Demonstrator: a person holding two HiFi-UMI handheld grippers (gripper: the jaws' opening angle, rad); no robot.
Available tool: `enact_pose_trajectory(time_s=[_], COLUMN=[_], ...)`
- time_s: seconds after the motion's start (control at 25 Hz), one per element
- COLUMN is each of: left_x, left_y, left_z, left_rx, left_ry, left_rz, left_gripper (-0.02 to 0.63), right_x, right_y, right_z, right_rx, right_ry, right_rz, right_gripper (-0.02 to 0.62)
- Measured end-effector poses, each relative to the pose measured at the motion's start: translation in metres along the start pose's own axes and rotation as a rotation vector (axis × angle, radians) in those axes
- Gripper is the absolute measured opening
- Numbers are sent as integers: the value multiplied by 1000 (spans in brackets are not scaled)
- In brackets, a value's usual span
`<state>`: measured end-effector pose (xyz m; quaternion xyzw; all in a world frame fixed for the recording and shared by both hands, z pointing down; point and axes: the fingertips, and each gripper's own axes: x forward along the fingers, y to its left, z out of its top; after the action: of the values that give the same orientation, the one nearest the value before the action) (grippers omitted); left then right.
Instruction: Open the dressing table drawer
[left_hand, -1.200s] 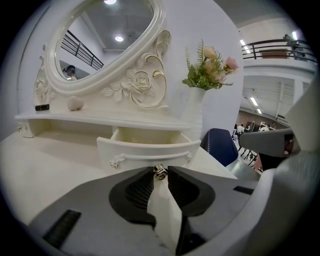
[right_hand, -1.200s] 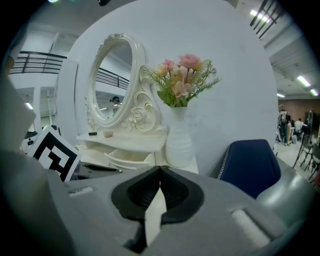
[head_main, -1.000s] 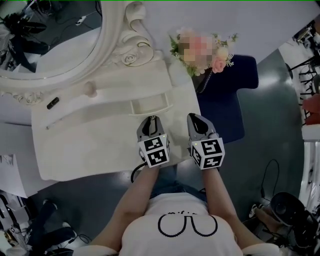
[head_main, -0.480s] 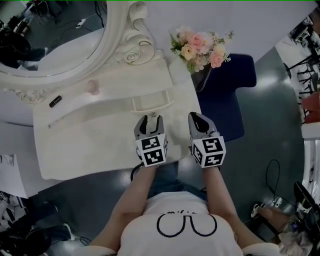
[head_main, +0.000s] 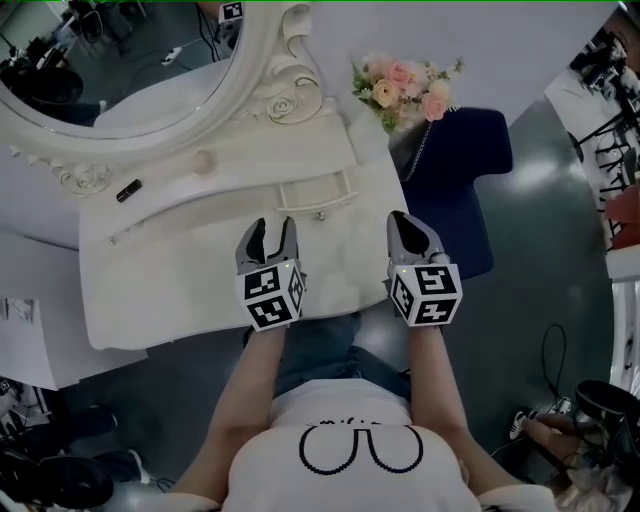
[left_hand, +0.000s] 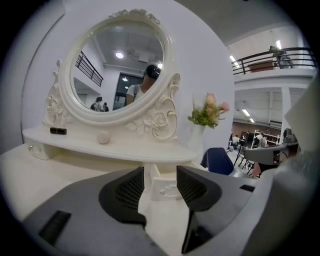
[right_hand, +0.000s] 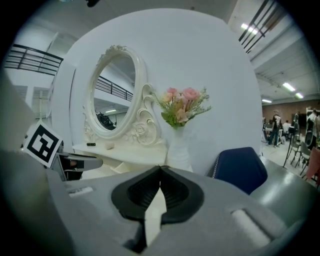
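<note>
The white dressing table (head_main: 170, 290) has a small drawer (head_main: 318, 190) under its shelf, pulled out with its inside showing. My left gripper (head_main: 268, 230) hovers over the tabletop in front of the drawer and a little to its left. It is apart from the drawer, with jaws open and nothing between them. In the left gripper view the drawer front (left_hand: 167, 190) shows beyond the gap between the left gripper's (left_hand: 160, 182) jaws. My right gripper (head_main: 404, 222) hangs at the table's right edge. It is shut and empty, and the right gripper view shows its (right_hand: 160, 171) tips meeting.
An oval mirror (head_main: 130, 70) in an ornate frame stands at the back. On the shelf lie a small black item (head_main: 128, 190) and a pale ball (head_main: 204, 160). A flower vase (head_main: 405, 88) is at the back right. A dark blue chair (head_main: 455, 190) stands right of the table.
My left gripper was at the drawer front with narrower jaws. It has since opened, risen and drawn back to the left. The right gripper rose slightly. The drawer stays pulled out.
</note>
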<state>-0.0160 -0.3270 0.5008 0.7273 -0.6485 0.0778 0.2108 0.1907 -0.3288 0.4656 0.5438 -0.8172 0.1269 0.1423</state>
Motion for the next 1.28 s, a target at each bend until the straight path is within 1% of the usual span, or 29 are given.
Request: enact_pose_trajectory(time_s=[0.16,0.28,0.32,0.36,0.48,0.68,0.96,1.08,1.2,1.28], left_x=[-21,-32,-36,-41,-51,-61,-63,-65,-70,-74], left_y=[24,26,25,24,18,10,5,1,-5,-8], left_z=[23,39,44,50,67,87,114,135,162,176], left_rx=[-1,42,72,104,175,216,246,274,309,328], left_ry=[-67,-98,-108,-121,-158,-195,-245,-293,-355,-389], left_rz=[24,-10,-23,-36,-89,-151,-159,-171,-178,-180], left_gripper=[199,195,117,-3,-3,-3,-3,-3,-3,-3], right_x=[-15,-21,-23,-24,-26,-37,-46,-52,-60,-64], right_y=[13,20,21,22,23,26,31,29,29,30], right_z=[15,26,29,32,41,58,90,103,121,129], right_rx=[-4,-7,-8,-12,-27,-51,-154,-171,-213,-237], right_ry=[-49,-75,-83,-88,-100,-136,-191,-223,-266,-274], right_rz=[-2,1,3,5,2,10,11,-3,-16,-23], right_gripper=[0,0,0,0,0,0,0,0,0,0])
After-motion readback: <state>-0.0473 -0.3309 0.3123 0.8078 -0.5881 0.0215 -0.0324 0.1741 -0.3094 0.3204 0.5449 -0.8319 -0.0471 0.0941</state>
